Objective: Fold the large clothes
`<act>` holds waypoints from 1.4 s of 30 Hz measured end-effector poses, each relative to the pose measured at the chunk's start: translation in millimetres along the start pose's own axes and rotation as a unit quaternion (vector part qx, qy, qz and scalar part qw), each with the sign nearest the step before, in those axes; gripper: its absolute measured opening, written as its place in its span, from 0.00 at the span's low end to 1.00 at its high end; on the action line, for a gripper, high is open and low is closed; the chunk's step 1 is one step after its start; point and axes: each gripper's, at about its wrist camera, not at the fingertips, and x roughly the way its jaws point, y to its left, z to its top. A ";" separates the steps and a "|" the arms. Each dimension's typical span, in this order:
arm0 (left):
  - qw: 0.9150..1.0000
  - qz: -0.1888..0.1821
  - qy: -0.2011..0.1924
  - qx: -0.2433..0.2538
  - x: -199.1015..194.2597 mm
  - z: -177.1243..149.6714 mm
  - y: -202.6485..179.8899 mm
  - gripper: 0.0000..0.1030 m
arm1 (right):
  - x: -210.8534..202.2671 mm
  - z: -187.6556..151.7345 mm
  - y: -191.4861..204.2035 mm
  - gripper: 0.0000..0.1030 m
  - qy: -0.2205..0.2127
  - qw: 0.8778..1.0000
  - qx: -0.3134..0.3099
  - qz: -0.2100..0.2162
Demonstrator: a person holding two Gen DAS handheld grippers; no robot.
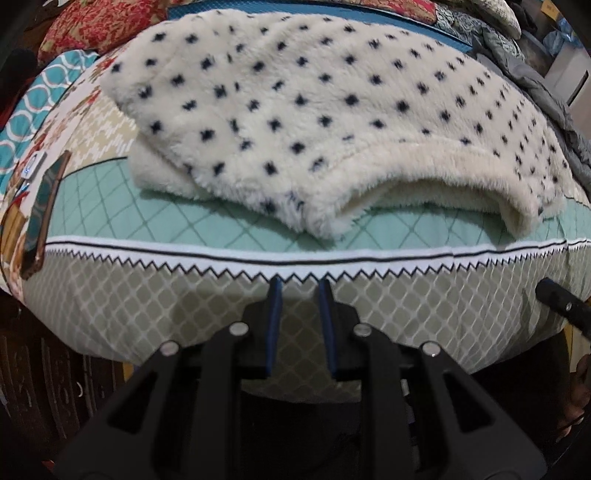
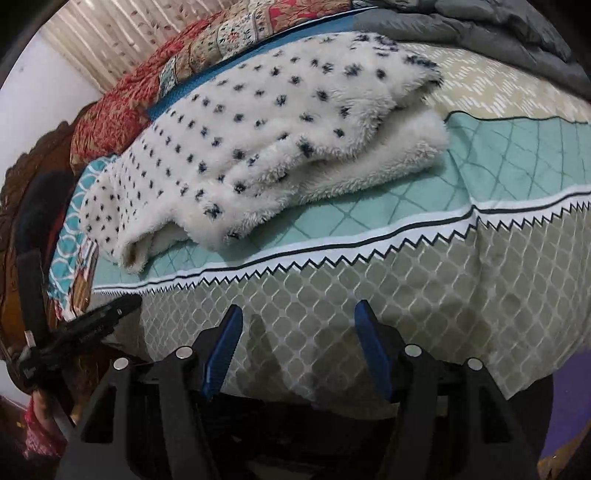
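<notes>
Ahead of me stands a bed (image 1: 229,317) under a patchwork cover (image 2: 388,314) with a zigzag band along its near edge, grey bedding (image 2: 480,40) heaped at its far right corner, and a patterned curtain (image 2: 110,40) beside a white wall (image 2: 44,88).

A bed (image 1: 369,236) is covered by a patchwork quilt (image 2: 406,295) with mint and olive panels. Red floral pillows (image 2: 122,107) are seen upper left, a grey comforter (image 2: 498,33) upper right, and a phone (image 1: 40,218) at the left edge.
</notes>
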 end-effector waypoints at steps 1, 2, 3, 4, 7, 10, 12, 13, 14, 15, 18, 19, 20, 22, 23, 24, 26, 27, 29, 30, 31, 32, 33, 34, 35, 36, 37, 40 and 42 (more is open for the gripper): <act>1.000 0.000 0.001 -0.001 0.1 -1.0 0.3 0.19 | -0.3 -0.7 -0.4 0.62 0.000 1.000 0.002 0.001; 1.000 -0.001 0.001 -0.002 0.6 -2.0 0.1 0.19 | -0.4 -1.3 -0.5 0.62 -0.001 1.000 0.005 0.002; 1.000 -0.001 0.002 -0.004 1.2 -3.2 0.4 0.19 | -0.5 -2.3 -0.4 0.62 -0.002 1.000 0.007 0.002; 1.000 -0.001 0.003 -0.005 1.4 -3.3 0.0 0.20 | -1.1 -2.8 -1.3 0.61 -0.002 1.000 0.007 0.002; 1.000 0.002 0.003 -0.005 1.9 -4.2 0.3 0.22 | -2.0 -3.8 -4.1 0.59 -0.003 1.000 0.011 0.007; 1.000 0.002 0.002 -0.003 5.3 -5.2 1.2 0.31 | -2.6 -4.4 -8.1 0.53 -0.004 1.000 0.018 0.022; 1.000 -0.002 0.003 0.000 6.4 -6.8 -0.3 0.42 | -3.8 -5.9 -9.9 0.49 -0.004 0.999 0.018 0.027; 1.000 -0.003 0.003 0.002 7.1 -7.6 -2.3 0.50 | -3.6 -6.4 -8.6 0.44 -0.004 0.999 0.015 0.030; 1.000 -0.005 0.004 0.005 8.0 -9.2 -4.4 0.55 | -3.0 -6.9 -7.0 0.38 -0.002 0.999 0.011 0.034; 1.000 -0.006 0.004 0.007 8.5 -8.7 -7.7 0.61 | -2.9 -8.3 -5.7 0.37 -0.002 0.999 0.009 0.039; 1.000 -0.005 0.003 0.016 11.7 -10.6 -15.8 0.65 | -3.0 -9.6 -5.3 0.35 -0.004 0.999 0.012 0.047; 1.000 -0.005 0.003 0.017 12.6 -11.8 -16.8 0.66 | -2.7 -8.9 -4.7 0.35 -0.004 0.999 0.014 0.049; 1.000 -0.006 0.003 0.017 13.6 -11.9 -18.6 0.66 | -3.1 -9.2 -5.0 0.35 -0.005 0.999 0.015 0.050; 1.000 -0.007 0.003 0.019 15.7 -11.7 -22.9 0.69 | -3.2 -10.1 -3.3 0.34 -0.007 0.999 0.015 0.049; 1.000 -0.007 0.003 0.020 16.5 -11.6 -23.6 0.69 | -3.4 -10.6 -3.1 0.33 -0.007 0.999 0.014 0.049; 1.000 -0.006 0.002 0.022 17.0 -11.7 -24.3 0.71 | -3.6 -11.0 -2.9 0.33 -0.007 0.999 0.012 0.049; 1.000 -0.005 -0.001 0.027 17.6 -11.3 -25.1 0.73 | -2.9 -10.7 -1.6 0.25 -0.006 0.999 0.009 0.050; 1.000 -0.004 -0.002 0.028 18.0 -11.2 -26.7 0.74 | -0.7 -9.4 0.4 0.22 -0.002 0.999 0.002 0.054; 1.000 -0.007 -0.005 0.028 18.8 -11.5 -28.5 0.76 | 2.6 -9.0 8.1 0.22 0.004 0.999 -0.009 0.044; 1.000 -0.009 -0.007 0.027 19.4 -11.7 -30.1 0.78 | 2.8 -8.9 9.2 0.22 0.003 0.999 -0.011 0.042; 1.000 -0.010 -0.008 0.026 20.0 -12.1 -30.0 0.79 | 3.4 -8.2 8.6 0.22 0.004 0.999 -0.009 0.043; 1.000 -0.010 -0.010 0.026 20.1 -12.9 -30.5 0.80 | 3.5 -7.9 7.6 0.22 0.003 0.999 -0.006 0.047; 1.000 -0.009 -0.010 0.027 19.7 -13.8 -29.7 0.81 | 3.6 -7.7 7.0 0.22 0.003 0.999 -0.003 0.050; 1.000 -0.007 -0.010 0.029 19.9 -14.5 -29.9 0.84 | 3.8 -7.7 6.2 0.22 0.002 0.999 -0.002 0.052; 0.999 -0.007 -0.007 0.031 21.3 -14.5 -32.2 0.86 | 4.0 -7.4 5.9 0.22 0.002 0.999 -0.001 0.053; 0.999 -0.006 -0.005 0.033 20.8 -14.9 -29.5 0.88 | 4.3 -6.8 5.8 0.22 0.002 0.999 -0.002 0.053; 0.999 -0.005 -0.005 0.034 21.8 -15.6 -30.4 0.88 | 4.6 -7.2 7.0 0.22 0.002 0.999 -0.002 0.053; 0.999 -0.006 -0.005 0.034 21.8 -15.3 -30.2 0.89 | 4.0 -7.2 5.1 0.22 0.001 0.998 0.000 0.056; 0.999 -0.007 -0.004 0.034 23.4 -14.5 -31.1 0.89 | 3.1 -7.1 2.8 0.22 0.000 0.998 0.001 0.059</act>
